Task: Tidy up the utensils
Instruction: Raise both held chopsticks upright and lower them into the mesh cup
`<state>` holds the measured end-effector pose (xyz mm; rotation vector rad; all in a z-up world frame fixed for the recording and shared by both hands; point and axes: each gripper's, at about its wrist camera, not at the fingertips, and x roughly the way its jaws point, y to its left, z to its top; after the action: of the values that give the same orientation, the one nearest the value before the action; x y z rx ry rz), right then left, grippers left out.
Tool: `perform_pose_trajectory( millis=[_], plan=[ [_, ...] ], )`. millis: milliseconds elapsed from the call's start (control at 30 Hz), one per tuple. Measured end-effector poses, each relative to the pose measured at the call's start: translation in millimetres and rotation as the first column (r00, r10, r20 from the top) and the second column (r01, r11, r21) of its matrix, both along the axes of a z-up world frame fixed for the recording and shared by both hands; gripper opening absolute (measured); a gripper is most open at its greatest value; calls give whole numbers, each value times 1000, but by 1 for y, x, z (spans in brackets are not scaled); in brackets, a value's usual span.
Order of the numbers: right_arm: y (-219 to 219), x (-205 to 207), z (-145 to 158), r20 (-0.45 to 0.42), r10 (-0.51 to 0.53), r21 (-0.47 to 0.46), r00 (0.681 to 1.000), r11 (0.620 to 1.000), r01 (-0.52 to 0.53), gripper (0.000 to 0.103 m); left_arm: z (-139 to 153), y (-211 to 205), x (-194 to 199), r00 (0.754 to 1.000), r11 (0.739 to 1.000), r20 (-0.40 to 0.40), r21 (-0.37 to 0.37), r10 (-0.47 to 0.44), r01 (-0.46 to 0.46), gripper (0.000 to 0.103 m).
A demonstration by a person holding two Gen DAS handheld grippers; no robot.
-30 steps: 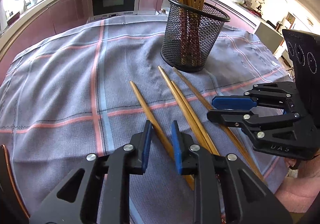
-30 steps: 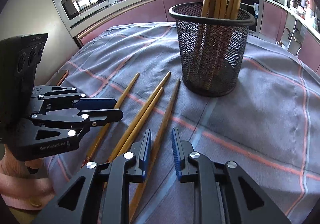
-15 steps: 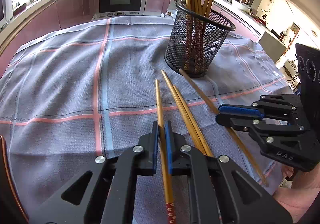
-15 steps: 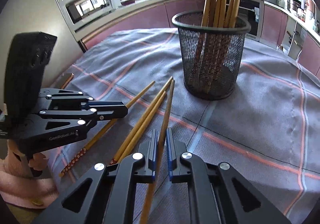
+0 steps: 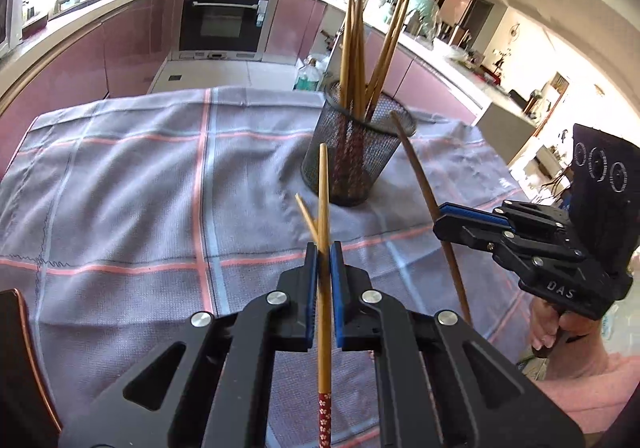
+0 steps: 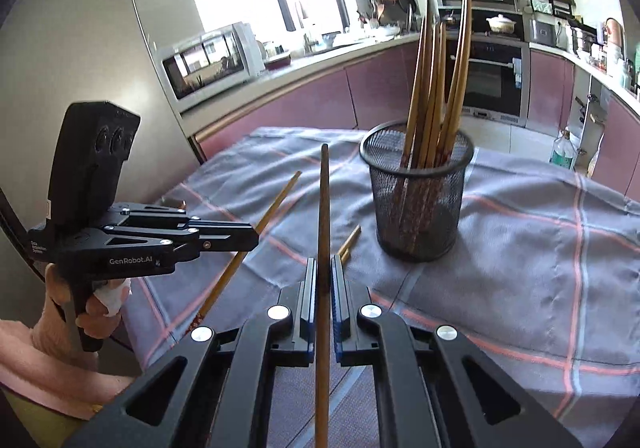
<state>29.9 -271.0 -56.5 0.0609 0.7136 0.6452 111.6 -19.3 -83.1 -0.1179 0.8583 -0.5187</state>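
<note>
**A:** While we've got both grippers up over the plaid cloth (image 5: 132,184), quick status from us: our left gripper (image 5: 324,252) is clamped on a light bamboo chopstick (image 5: 323,192). Its tip points toward the mesh cup (image 5: 356,164) and its red patterned end hangs down between the black arms, clear of the cloth.

**B:** And the right side?

**A:** Same deal. Our right gripper (image 6: 325,268) is pinched tight on a darker chopstick (image 6: 323,200), tip angled forward, just left of the cup in that view. From the left camera we see that stick slanting in front of the cup's rim.

**B:** What's left on the table?

**A:** We count two loose chopsticks (image 6: 349,244) lying side by side on the cloth near the cup's base, mostly hidden behind our fingers (image 6: 308,288), so we can't tell where their far ends lie.

**B:** And the cup?

**A:** Standing upright toward the far side of the table, with a bunch of chopsticks (image 6: 436,88) already standing inside, fanned out above the rim.
</note>
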Motion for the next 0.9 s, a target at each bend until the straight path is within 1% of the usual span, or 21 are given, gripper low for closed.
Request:
perform_pose_trajectory(
  millis=[267,533,733,900],
  plan=[
    [-22,0,23,52,-47,68,998,997,44,5,37,11,-10,997,998,79,-67,-4,9,7],
    [-29,1,38,107,-72,106,992,992,61,5,71,22,-18,988,993,154,-116,3,15,7],
    [-32,1,49,141,-84,127,986,990,67,5,92,26,-21,980,988,200,-151,11,20,7],
    [-32,1,57,163,-91,131,982,989,70,5,103,26,-18,975,985,220,-171,22,17,7]
  ],
)
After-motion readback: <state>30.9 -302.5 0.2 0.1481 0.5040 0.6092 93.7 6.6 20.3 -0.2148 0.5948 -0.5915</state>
